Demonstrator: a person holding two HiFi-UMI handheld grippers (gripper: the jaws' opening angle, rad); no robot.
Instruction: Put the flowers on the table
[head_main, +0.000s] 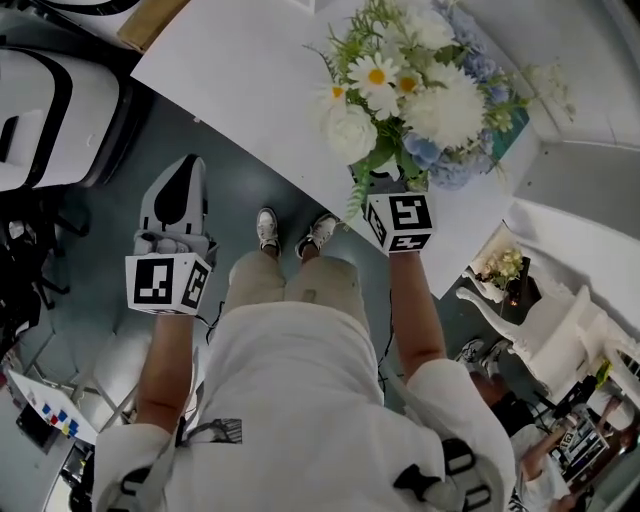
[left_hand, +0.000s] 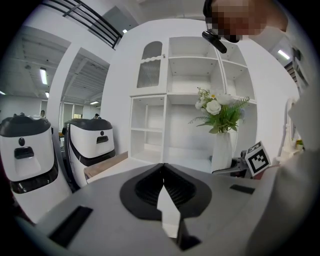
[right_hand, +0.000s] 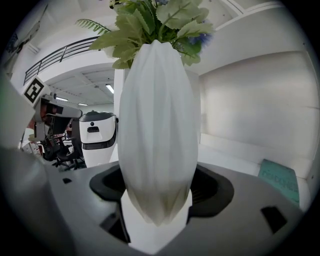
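Observation:
The flowers (head_main: 410, 90), white and blue blooms with green leaves, stand in a tall white ribbed vase (right_hand: 157, 125). My right gripper (right_hand: 156, 200) is shut on the vase's lower body, its jaws wide around it. From the head view the bouquet hides the vase and the right gripper (head_main: 385, 185), held over the near edge of the white table (head_main: 240, 70). Whether the vase rests on the table I cannot tell. In the left gripper view the vase (left_hand: 222, 150) stands upright at the right. My left gripper (head_main: 183, 170) hangs over the floor left of the table, shut and empty (left_hand: 162, 186).
A white shelving unit (left_hand: 190, 95) rises behind the table. White service robots (left_hand: 92, 140) stand at the left, one (head_main: 40, 110) close to my left gripper. A teal book (right_hand: 280, 177) lies on the table at the right. A white chair (head_main: 540, 330) stands at the right.

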